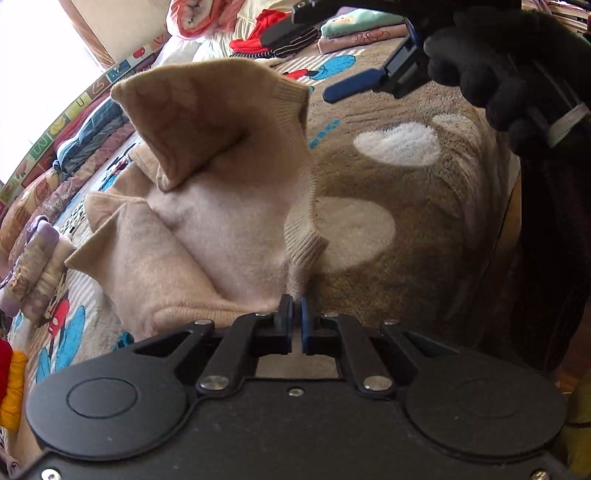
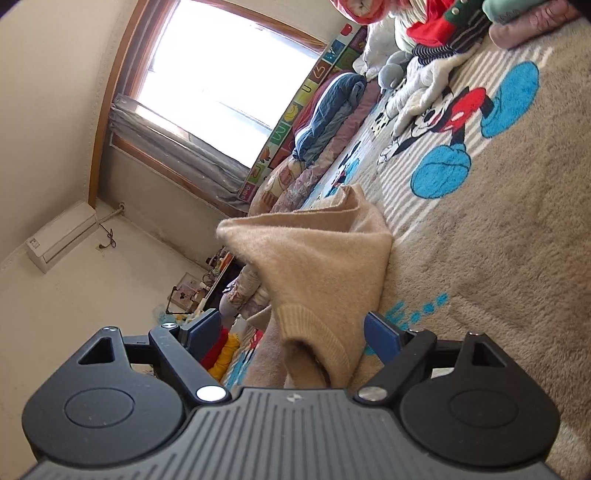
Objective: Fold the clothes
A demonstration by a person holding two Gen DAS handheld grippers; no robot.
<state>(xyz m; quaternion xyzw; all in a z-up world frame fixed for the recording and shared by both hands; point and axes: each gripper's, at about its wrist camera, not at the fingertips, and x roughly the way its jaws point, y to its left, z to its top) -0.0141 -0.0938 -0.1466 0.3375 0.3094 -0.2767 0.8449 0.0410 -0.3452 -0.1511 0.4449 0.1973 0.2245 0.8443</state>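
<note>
Left hand-held gripper (image 1: pixel 296 314) is clenched tight, its black and blue pads pinching a ribbed hem edge of the beige sweater (image 1: pixel 207 206), jaws all but meeting on the knit. The sweater itself is soft, fuzzy wool-like fabric with a paler brushed inside, part lifted in a peaked fold and part bunched on the bed cover (image 1: pixel 424 229). Ribbed cuffs and hem show a tighter, lined weave against the fluffy body.

Over to the right hand-held gripper (image 2: pixel 299 332): jaws stand wide apart, blue fingers (image 2: pixel 382 334) splayed, released. A ribbed sleeve cuff (image 2: pixel 314 339) hangs between them, and the pads are not pressing on it. From the left camera this same gripper floats at the top, carried by a black-gloved hand (image 1: pixel 491 62), well above the cover.

The bed cover is a plush, shaggy tan fleece with cartoon mouse prints, blue shoes, white stripes. Folded clothes (image 1: pixel 354 31) are stacked at the far end; rolled quilts (image 2: pixel 325 110) line the bed's edge beneath the bright window (image 2: pixel 221 70).
</note>
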